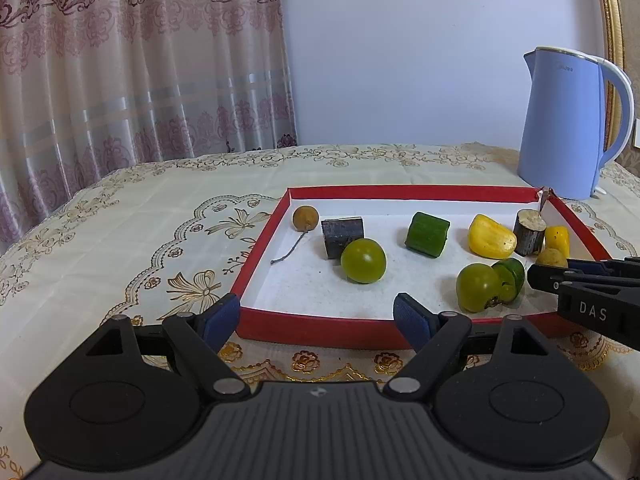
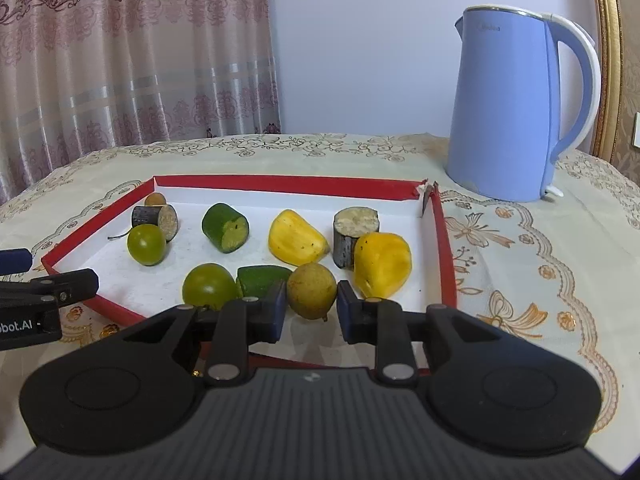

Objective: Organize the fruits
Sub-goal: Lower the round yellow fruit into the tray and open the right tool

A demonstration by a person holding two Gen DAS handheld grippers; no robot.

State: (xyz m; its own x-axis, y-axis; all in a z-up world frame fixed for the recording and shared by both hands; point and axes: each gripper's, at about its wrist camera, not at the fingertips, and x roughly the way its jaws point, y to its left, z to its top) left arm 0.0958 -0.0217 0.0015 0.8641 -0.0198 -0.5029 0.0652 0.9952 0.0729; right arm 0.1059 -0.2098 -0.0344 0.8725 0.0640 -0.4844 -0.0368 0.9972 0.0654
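Your right gripper is closed as far as it goes around the tan longan; pads sit at its sides, contact hard to confirm. Just beyond the gripper's right finger: yellow pepper piece and an upright dark cane chunk. Off its left finger: green tomato touching a cucumber piece. All lie in the red tray on the worktop. Your left gripper is wide open, empty, hovering at the tray's near rim; another green tomato lies just ahead of it, blue kettle far right.
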